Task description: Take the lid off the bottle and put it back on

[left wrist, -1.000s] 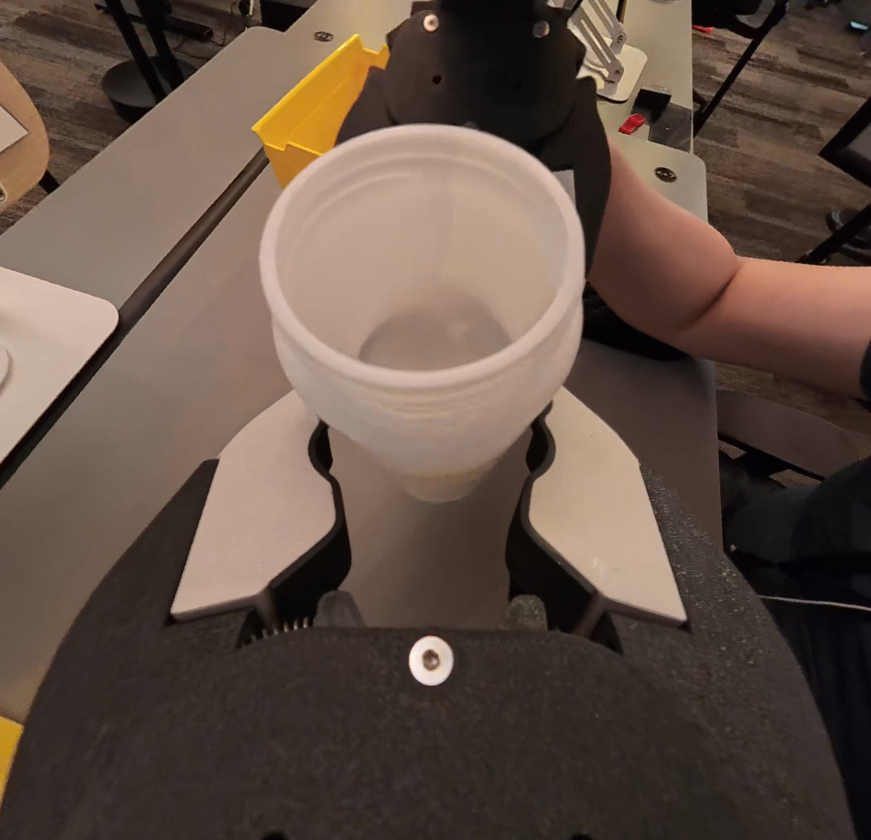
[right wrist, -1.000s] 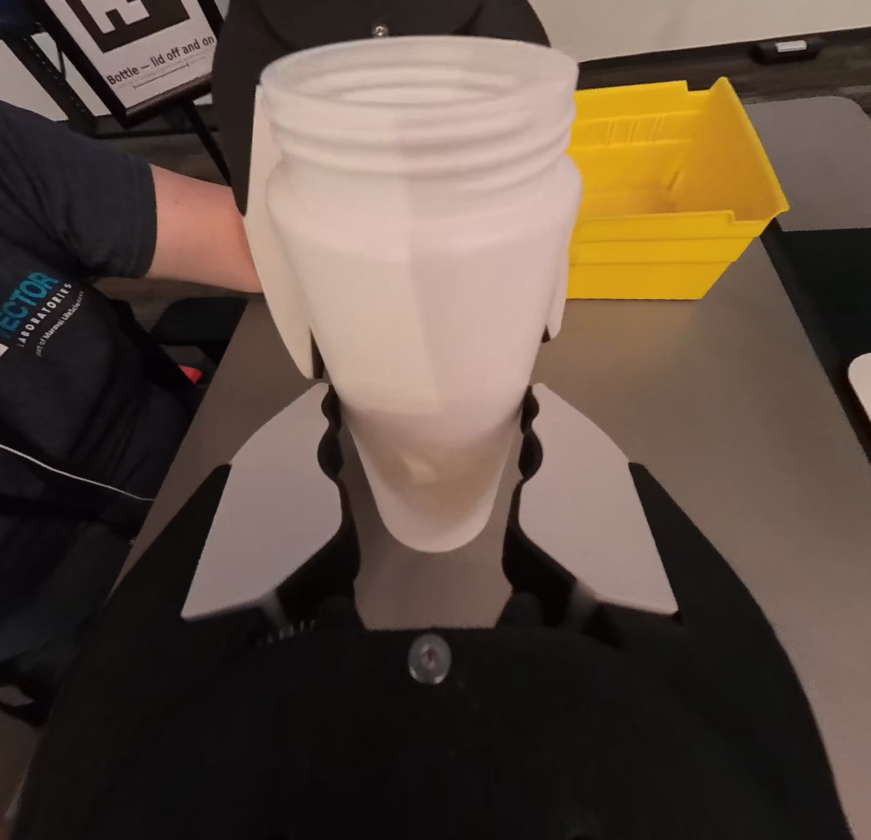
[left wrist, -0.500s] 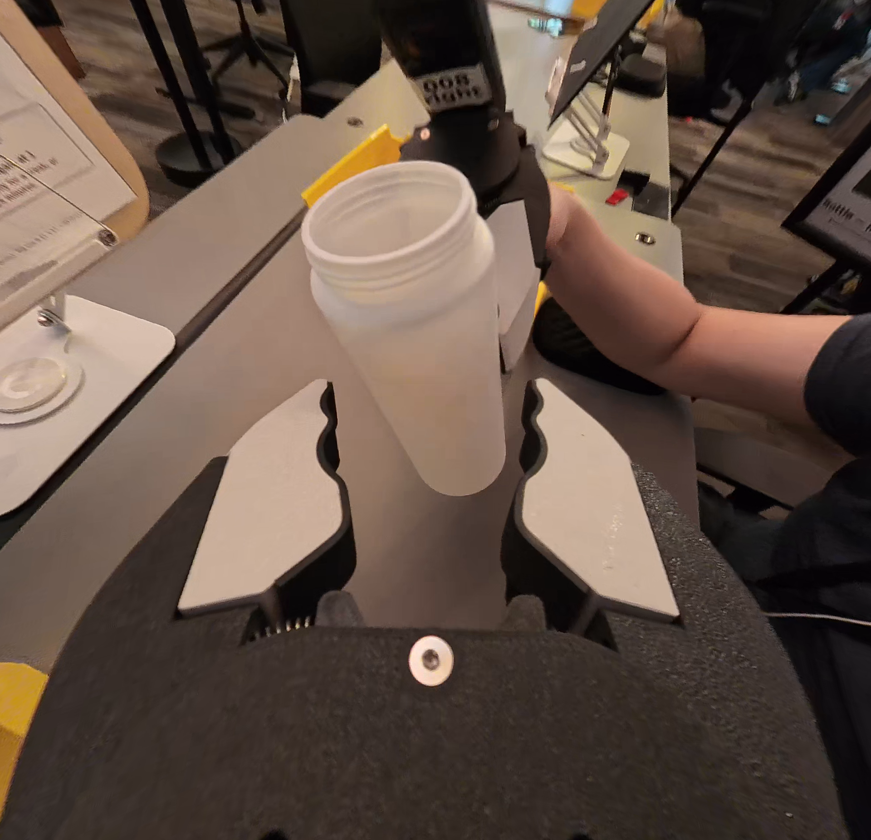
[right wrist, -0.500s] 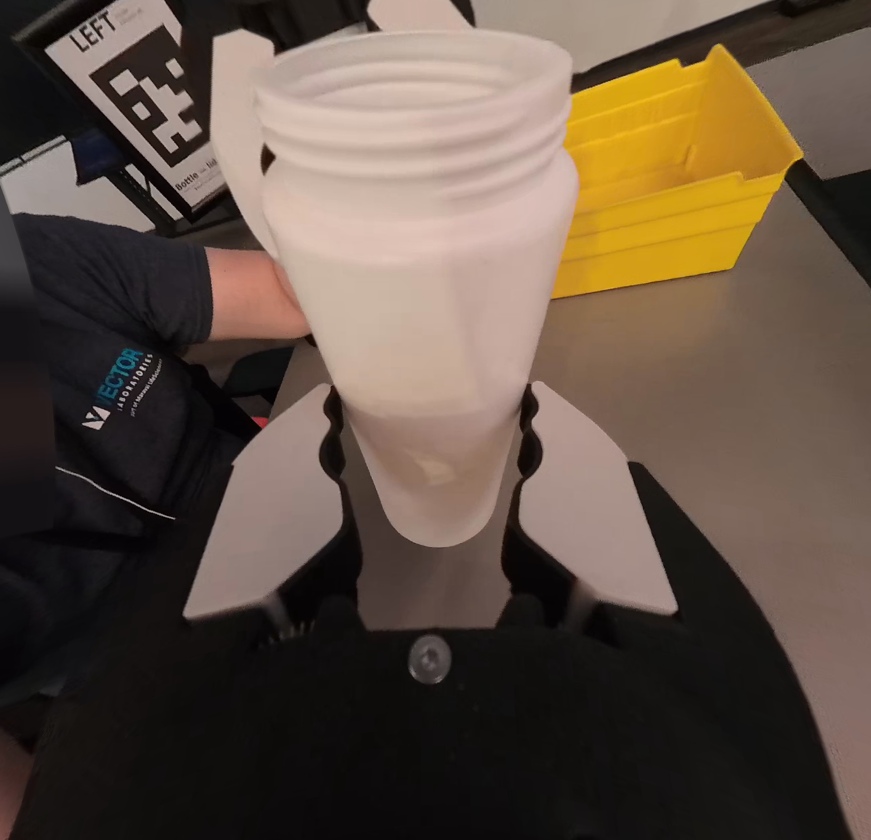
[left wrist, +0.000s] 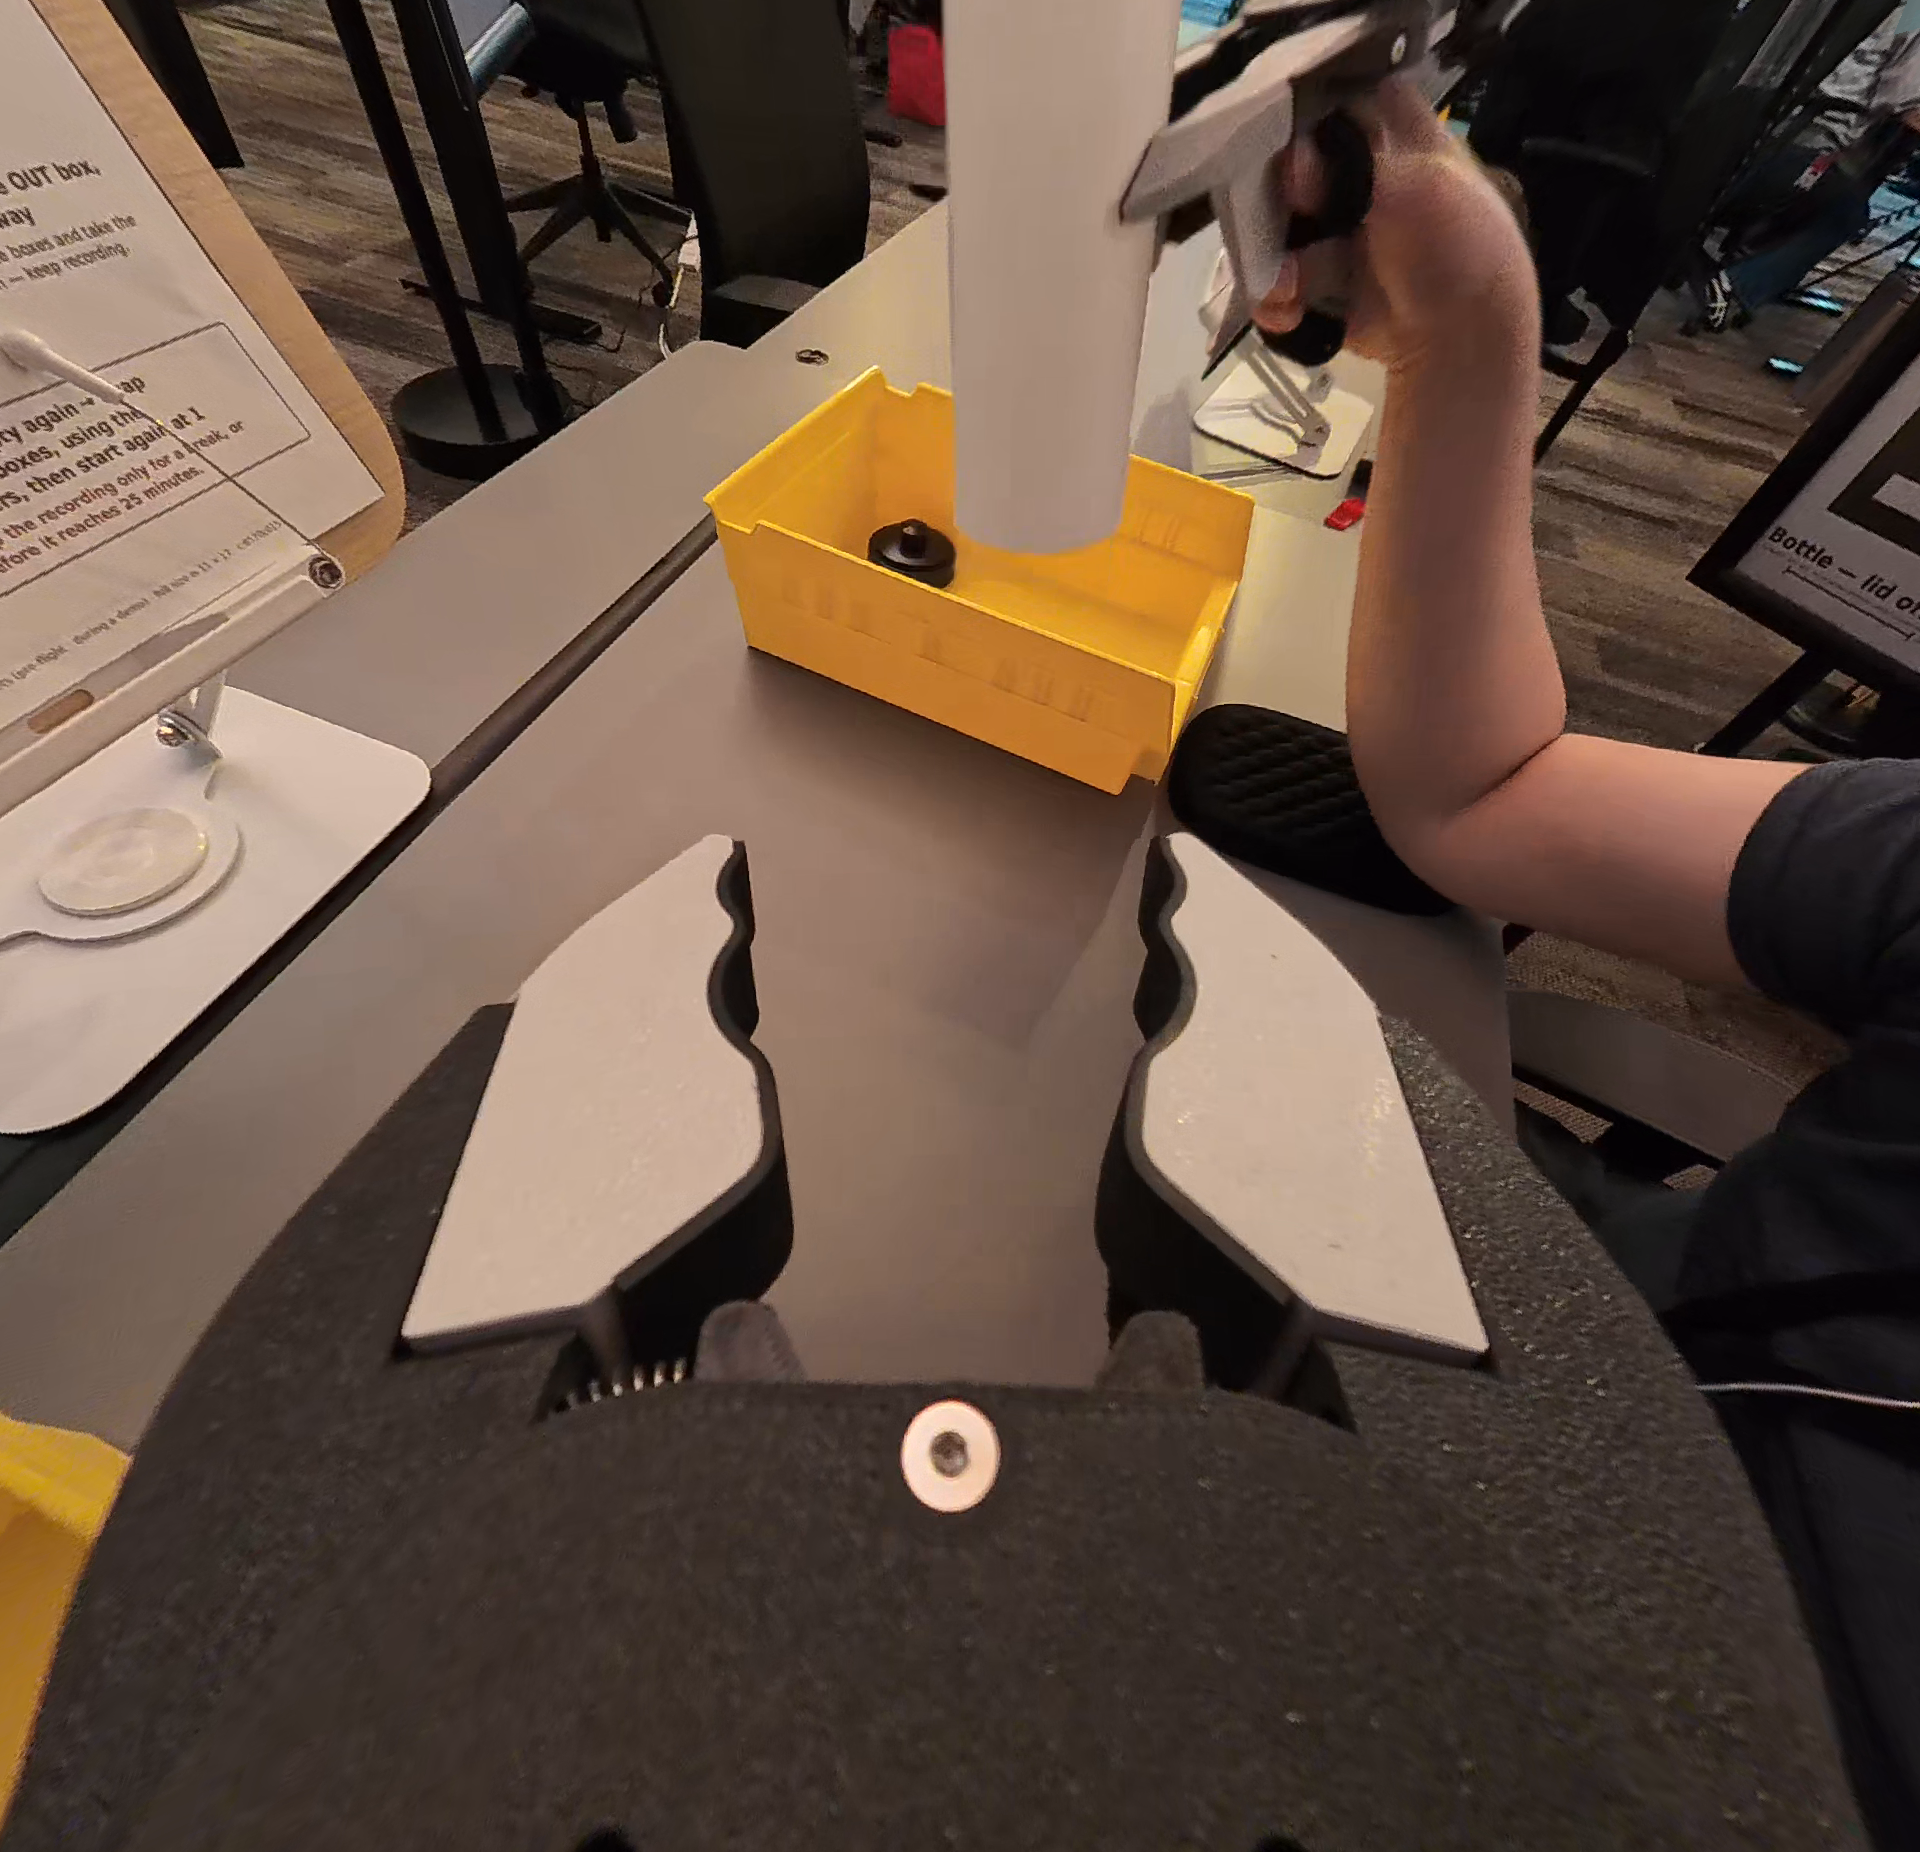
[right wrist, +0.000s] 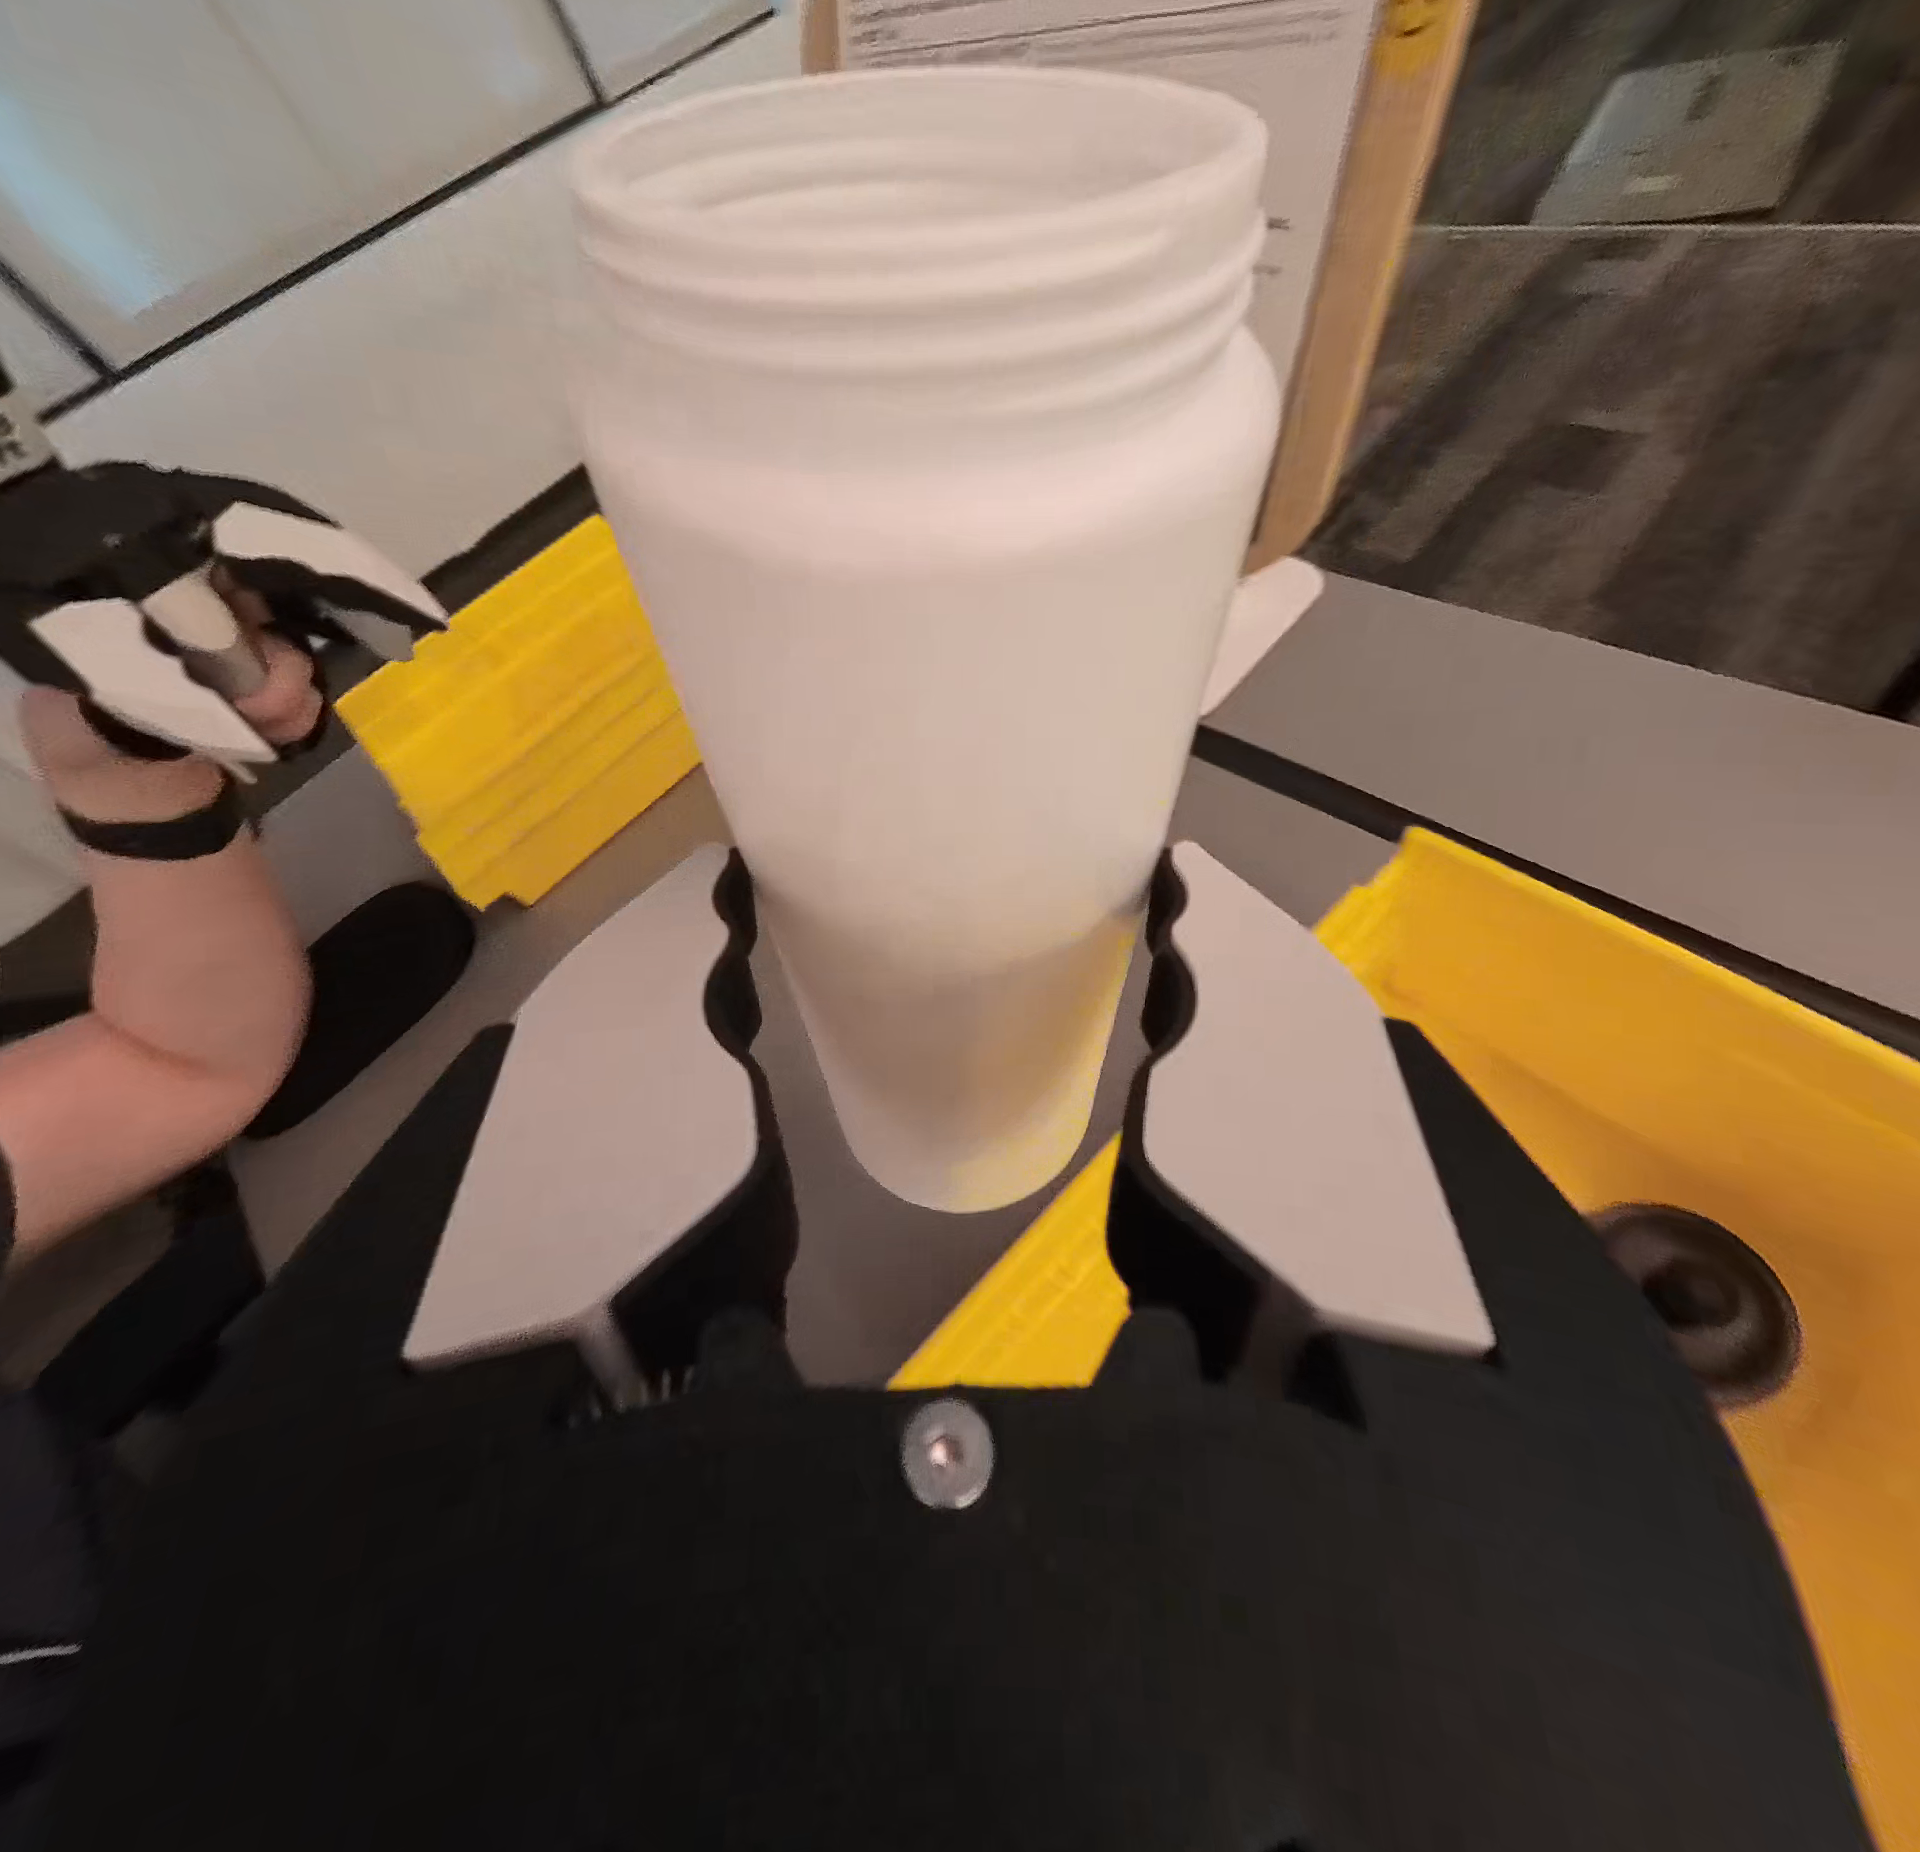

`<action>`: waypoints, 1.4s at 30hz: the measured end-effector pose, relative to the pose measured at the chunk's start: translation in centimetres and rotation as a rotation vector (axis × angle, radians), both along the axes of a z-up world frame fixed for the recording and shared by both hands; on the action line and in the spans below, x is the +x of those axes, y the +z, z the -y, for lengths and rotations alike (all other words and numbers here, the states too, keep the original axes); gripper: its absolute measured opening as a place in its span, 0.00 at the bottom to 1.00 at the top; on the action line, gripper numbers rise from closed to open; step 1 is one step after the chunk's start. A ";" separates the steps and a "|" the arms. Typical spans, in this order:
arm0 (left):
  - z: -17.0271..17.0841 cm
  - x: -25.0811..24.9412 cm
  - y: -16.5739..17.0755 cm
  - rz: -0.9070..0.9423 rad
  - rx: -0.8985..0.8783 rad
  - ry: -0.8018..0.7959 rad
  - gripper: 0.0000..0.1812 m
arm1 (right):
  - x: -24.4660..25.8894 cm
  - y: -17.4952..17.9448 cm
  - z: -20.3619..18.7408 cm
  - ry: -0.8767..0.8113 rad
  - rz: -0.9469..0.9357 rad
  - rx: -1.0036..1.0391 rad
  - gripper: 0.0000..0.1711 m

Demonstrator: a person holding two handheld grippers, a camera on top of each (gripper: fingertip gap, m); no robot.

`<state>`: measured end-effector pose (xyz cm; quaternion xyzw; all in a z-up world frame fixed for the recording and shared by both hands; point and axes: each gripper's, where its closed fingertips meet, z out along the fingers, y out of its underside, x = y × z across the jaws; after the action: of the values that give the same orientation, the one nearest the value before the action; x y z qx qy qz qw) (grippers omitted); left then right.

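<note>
The right tongs [right wrist: 951,981] clasp the uncapped white bottle [right wrist: 925,576] by its lower body, holding it aloft above the yellow bin [left wrist: 977,607] at the worktop's [left wrist: 623,826] far edge, where the black lid [left wrist: 911,552] lies, while the left tongs [left wrist: 940,929] gape empty.

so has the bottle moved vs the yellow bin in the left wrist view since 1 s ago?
Yes. The bottle was between the left gripper's fingers hiding the yellow bin; now it's lifted up and away over the bin, held by the right gripper.
</note>
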<state>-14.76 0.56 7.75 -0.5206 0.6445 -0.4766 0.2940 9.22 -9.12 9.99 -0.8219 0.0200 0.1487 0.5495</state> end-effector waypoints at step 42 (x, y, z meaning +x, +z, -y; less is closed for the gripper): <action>-7.6 -3.5 -2.5 -0.208 0.126 0.317 0.41 | 11.3 -16.6 4.5 -0.415 -0.192 -0.761 0.45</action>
<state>-18.26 8.15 5.30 -0.6427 0.6099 -0.3264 0.3292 20.51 -13.59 -6.65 -0.9267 0.2888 0.0932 0.2215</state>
